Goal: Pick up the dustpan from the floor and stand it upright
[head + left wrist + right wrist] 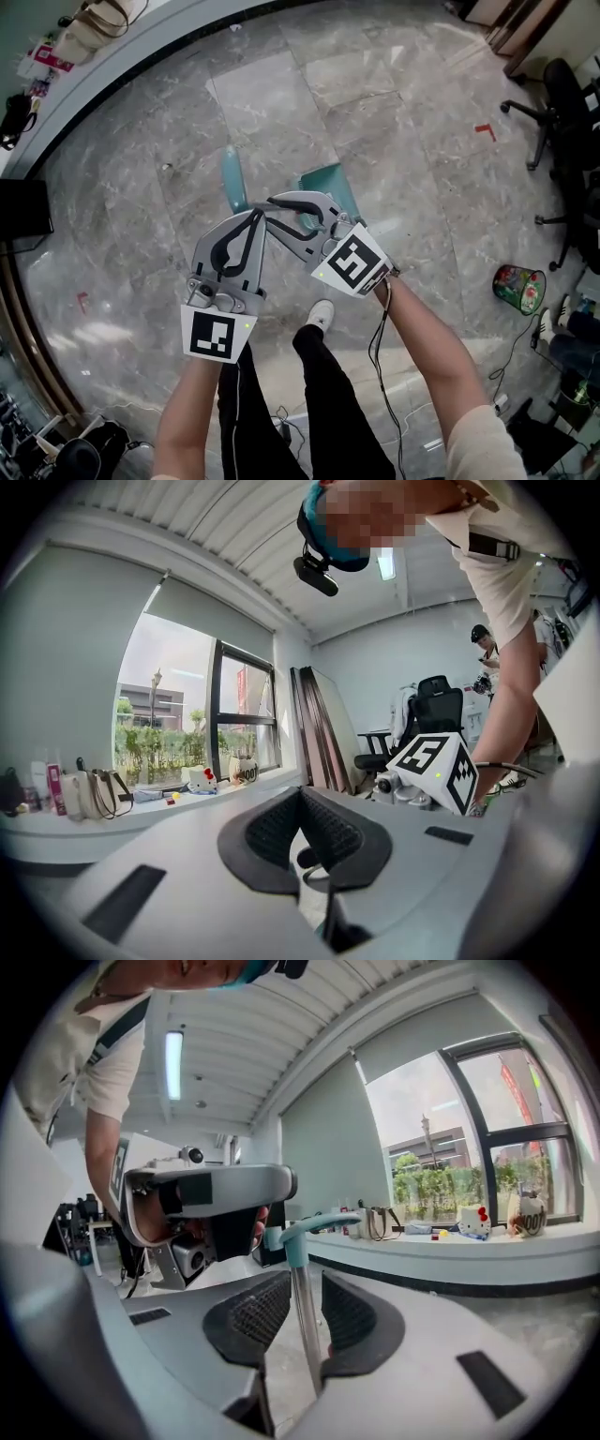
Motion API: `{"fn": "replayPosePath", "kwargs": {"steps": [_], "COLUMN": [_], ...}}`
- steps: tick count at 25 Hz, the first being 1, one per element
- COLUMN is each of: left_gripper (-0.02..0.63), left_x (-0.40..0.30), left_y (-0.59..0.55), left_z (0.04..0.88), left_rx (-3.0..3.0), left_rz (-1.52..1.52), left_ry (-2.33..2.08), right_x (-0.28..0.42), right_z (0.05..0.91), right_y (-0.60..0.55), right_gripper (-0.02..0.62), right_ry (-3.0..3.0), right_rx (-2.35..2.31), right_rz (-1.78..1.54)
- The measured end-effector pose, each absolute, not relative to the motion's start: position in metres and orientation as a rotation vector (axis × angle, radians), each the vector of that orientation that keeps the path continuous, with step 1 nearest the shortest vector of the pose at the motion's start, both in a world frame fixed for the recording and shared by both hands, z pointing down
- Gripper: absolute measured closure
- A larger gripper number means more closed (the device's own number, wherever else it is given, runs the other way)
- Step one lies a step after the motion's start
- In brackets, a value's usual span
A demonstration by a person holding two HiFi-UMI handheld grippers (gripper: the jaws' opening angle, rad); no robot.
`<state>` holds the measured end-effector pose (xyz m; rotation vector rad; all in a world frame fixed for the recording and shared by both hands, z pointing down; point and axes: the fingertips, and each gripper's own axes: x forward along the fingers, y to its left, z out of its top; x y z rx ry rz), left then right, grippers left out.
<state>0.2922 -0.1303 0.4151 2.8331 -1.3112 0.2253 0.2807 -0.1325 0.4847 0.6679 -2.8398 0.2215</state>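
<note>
The teal dustpan [330, 186] stands on the marble floor just beyond both grippers. Its thin metal handle rod [302, 1307] rises between the pads of my right gripper [300, 1288], which is shut on it, and ends in a curved teal grip [314, 1224]. In the head view the right gripper [277, 202] reaches left over the pan. My left gripper [257, 216] sits beside it with its jaws together; in its own view the left gripper [300, 803] shows touching pads with nothing plainly between them. A long teal piece [232, 178] extends past its tips.
Black office chairs [562, 112] stand at the right. A green bin [518, 286] sits near them. A curved counter [112, 56] with bags runs along the upper left. The person's shoe [321, 314] and cables are close below the grippers.
</note>
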Motion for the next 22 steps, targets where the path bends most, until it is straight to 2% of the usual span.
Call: {"fn": "replayPosePath", "kwargs": {"steps": [4, 8, 10, 12, 14, 22], "left_gripper": [0.595, 0.595, 0.595, 0.595, 0.595, 0.595], "left_x": [0.285, 0.275, 0.269, 0.267, 0.271, 0.269], "left_y": [-0.116, -0.099, -0.087, -0.071, -0.053, 0.053], "left_z": [0.398, 0.354, 0.324, 0.290, 0.255, 0.114], "left_rx": [2.827, 2.813, 2.796, 2.790, 2.810, 2.938], "left_rz": [0.262, 0.165, 0.105, 0.059, 0.033, 0.056], "left_ry": [-1.277, -1.291, -1.310, -1.315, -1.298, -1.184], "right_x": [0.311, 0.347, 0.360, 0.371, 0.382, 0.392], "right_z": [0.450, 0.392, 0.357, 0.315, 0.273, 0.126], "right_y": [-0.130, -0.119, -0.104, -0.082, -0.057, 0.057], "right_gripper": [0.499, 0.500, 0.502, 0.553, 0.577, 0.577], "right_ry": [-2.842, -2.835, -2.817, -2.808, -2.795, -2.779], "right_rx": [0.892, 1.210, 1.336, 1.433, 1.495, 1.637], "right_rz": [0.244, 0.307, 0.321, 0.311, 0.293, 0.316]}}
